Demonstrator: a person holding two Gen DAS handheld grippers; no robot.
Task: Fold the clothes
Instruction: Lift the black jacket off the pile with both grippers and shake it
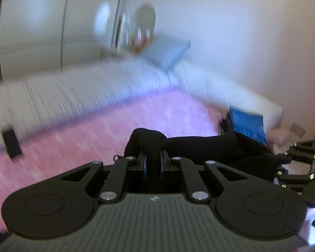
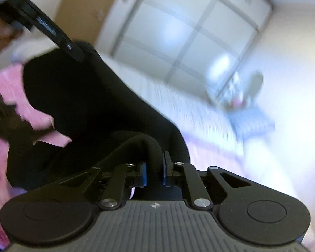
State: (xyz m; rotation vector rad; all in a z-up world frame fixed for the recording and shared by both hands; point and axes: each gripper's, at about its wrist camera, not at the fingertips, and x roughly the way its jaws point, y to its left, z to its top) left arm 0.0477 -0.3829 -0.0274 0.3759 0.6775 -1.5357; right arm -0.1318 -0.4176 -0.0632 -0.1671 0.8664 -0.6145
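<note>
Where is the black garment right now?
The black garment is pinched in both grippers, left and right, and held above the pink blanket.

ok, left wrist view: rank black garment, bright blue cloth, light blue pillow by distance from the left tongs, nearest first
1. black garment: pinched in the left tongs, trailing right.
2. bright blue cloth: to the right, on the pink blanket's far edge.
3. light blue pillow: farthest, at the head of the bed, centre top.

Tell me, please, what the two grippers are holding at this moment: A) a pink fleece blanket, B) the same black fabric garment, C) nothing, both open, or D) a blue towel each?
B: the left gripper and the right gripper each pinch a bunched fold of the black fabric garment between their fingers.
</note>
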